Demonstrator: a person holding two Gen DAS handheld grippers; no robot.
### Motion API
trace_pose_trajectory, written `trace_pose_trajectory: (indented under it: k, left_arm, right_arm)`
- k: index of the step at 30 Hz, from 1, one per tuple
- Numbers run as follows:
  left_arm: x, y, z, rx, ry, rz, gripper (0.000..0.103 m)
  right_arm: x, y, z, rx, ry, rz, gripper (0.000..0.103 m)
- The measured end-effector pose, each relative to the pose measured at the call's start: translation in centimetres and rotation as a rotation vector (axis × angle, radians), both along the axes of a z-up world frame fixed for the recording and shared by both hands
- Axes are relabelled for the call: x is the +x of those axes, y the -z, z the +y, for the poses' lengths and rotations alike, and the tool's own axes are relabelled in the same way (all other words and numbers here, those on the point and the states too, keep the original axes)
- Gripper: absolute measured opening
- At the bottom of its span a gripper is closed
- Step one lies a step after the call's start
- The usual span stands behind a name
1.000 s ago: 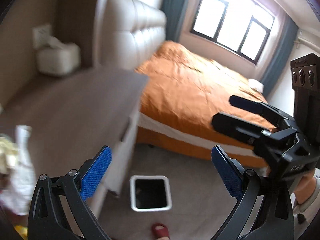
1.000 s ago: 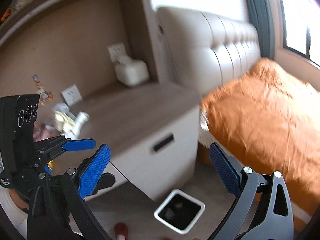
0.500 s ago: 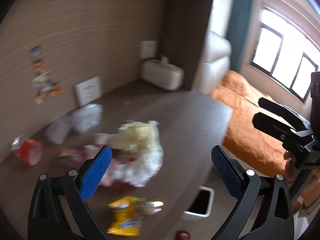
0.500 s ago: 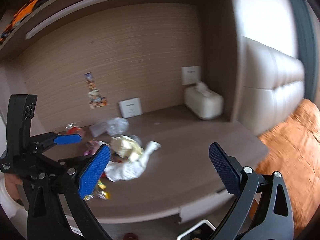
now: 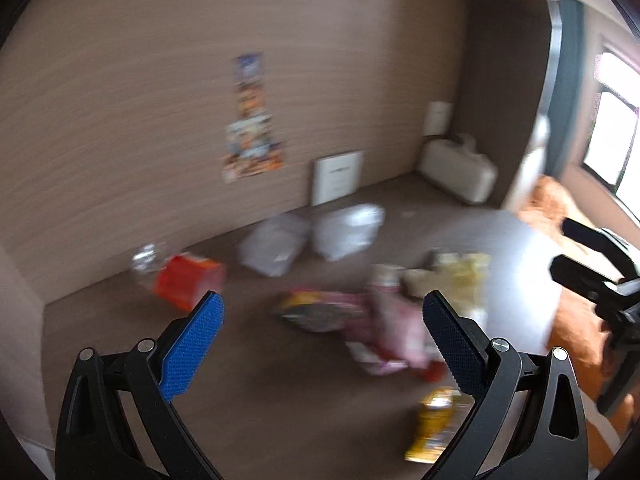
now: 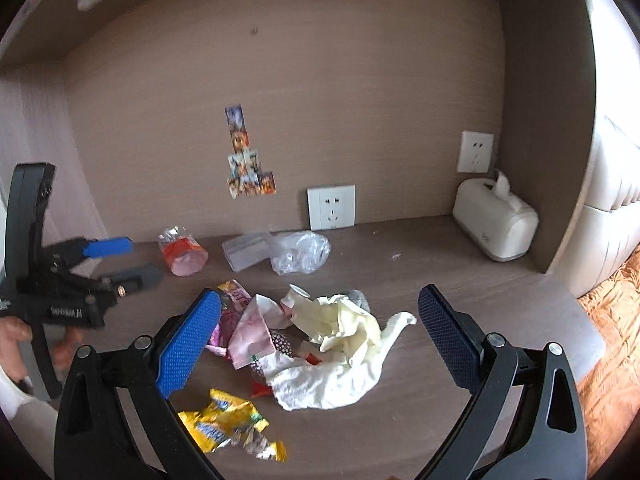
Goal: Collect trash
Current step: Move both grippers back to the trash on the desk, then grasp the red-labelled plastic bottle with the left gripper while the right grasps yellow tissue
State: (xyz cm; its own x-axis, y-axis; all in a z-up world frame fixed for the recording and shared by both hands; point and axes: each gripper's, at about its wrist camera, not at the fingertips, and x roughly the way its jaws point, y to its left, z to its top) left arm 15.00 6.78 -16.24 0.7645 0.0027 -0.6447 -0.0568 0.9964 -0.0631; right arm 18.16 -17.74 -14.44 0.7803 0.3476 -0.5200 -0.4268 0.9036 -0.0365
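Observation:
Trash lies on a brown desk top (image 6: 460,280): crumpled white and cream paper (image 6: 340,352), pink wrappers (image 6: 252,328), a yellow snack wrapper (image 6: 228,424), a red-labelled crushed bottle (image 6: 184,252), a clear bag (image 6: 300,252) and a clear plastic box (image 6: 246,250). My right gripper (image 6: 320,336) is open and empty above the pile. My left gripper (image 5: 324,344) is open and empty, also above the desk; its view is blurred. It shows the pink wrappers (image 5: 384,320), the red-labelled bottle (image 5: 184,280) and the yellow wrapper (image 5: 436,424). The left gripper also shows in the right wrist view (image 6: 116,260).
A white tissue box (image 6: 494,226) stands at the desk's back right. Wall sockets (image 6: 331,207) and stickers (image 6: 246,168) are on the back panel. A padded headboard (image 6: 612,200) and an orange bed (image 6: 616,320) lie to the right.
Both views have swung left from the bed and floor bin to the desk. The trash pile now sits in front of both grippers. Both stay open.

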Motion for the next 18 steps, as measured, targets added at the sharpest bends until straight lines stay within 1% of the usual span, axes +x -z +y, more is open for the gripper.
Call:
trace_pose_trajectory:
  k: [1, 3, 5, 11, 13, 15, 16, 17, 18]
  left_arm:
    - [0.5, 0.8, 1.2, 0.003, -0.038, 0.009, 0.098]
    - [1.2, 2.0, 2.7, 0.000, -0.078, 0.026, 0.098]
    - [2.1, 3.2, 4.0, 0.019, -0.131, 0.038, 0.098]
    - [4.8, 6.4, 6.3, 0.059, -0.176, 0.093, 0.098]
    - [5.6, 7.2, 7.1, 0.044, -0.178, 0.115, 0.098]
    - [6.2, 7.8, 7.8, 0.050, -0.196, 0.131, 0.098]
    - [6.5, 8.1, 8.1, 0.044, -0.194, 0.138, 0.098]
    - [6.8, 8.5, 8.5, 0.054, -0.215, 0.150, 0.098]
    - [6.9, 8.8, 8.8, 0.049, -0.215, 0.157, 0.098]
  right_arm:
    - [0.5, 0.6, 0.3, -0.007, 0.003, 0.007, 0.098]
    - [1.8, 2.0, 1.1, -0.028, 0.008, 0.019, 0.098]
    - [2.8, 3.1, 1.7, -0.052, 0.011, 0.026, 0.098]
    - [6.0, 6.6, 2.9, -0.113, 0.029, 0.074, 0.098]
    - [6.5, 7.3, 2.9, -0.115, 0.043, 0.089, 0.098]
    - [6.9, 7.9, 2.9, -0.119, 0.058, 0.104, 0.093]
    - [7.0, 8.1, 3.0, -0.126, 0.063, 0.106, 0.085]
    - [7.1, 8.2, 3.2, -0.139, 0.072, 0.102, 0.076]
    - [7.1, 8.4, 3.3, -0.150, 0.077, 0.100, 0.070]
